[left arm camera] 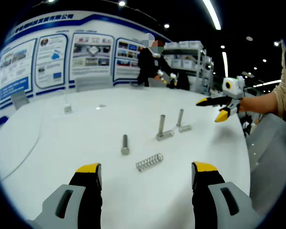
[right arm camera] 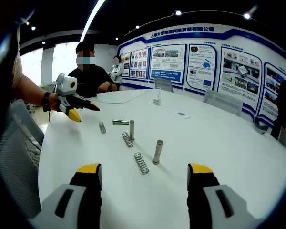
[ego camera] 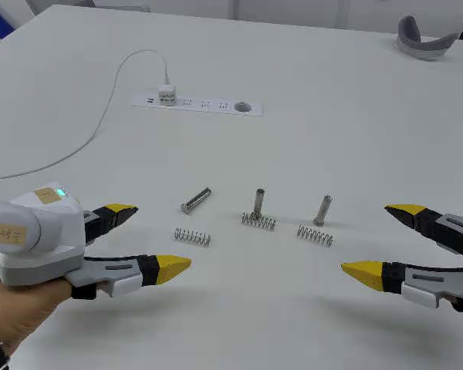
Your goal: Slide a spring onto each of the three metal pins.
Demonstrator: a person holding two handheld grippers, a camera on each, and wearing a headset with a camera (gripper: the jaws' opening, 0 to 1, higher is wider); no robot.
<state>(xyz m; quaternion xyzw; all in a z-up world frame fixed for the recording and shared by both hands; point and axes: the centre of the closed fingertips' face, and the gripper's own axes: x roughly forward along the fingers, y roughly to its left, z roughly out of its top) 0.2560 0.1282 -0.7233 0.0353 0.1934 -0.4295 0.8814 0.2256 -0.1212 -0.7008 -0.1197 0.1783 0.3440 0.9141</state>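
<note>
We're holding both grippers low over the white table (ego camera: 332,139), one on each side of the parts. Left gripper (ego camera: 162,235): jaws spread wide, gripping nothing, yellow tips pointing right toward the row. Right gripper (ego camera: 364,238): same, jaws wide apart, nothing between them, tips pointing left. Both are sitting well apart from the parts.

We're seeing three metal pins in a row between the grippers. The left pin (ego camera: 195,200) is lying on its side at an angle. The middle pin (ego camera: 258,202) is standing upright. The right pin (ego camera: 322,209) is standing too, leaning slightly in the head view.

Three springs are lying flat on the table on the near side of the pins, none threaded on. The left spring (ego camera: 192,237) is lying near the left pin, clear of it. The middle spring (ego camera: 258,221) is lying right at the middle pin's foot; we can't tell if it's touching. The right spring (ego camera: 315,235) is lying just beside the right pin's foot.

Farther back, a white power strip (ego camera: 197,102) is carrying a small charger (ego camera: 167,95), its cable (ego camera: 102,123) looping off left. A grey curved item (ego camera: 424,38) is sitting at the far right.
</note>
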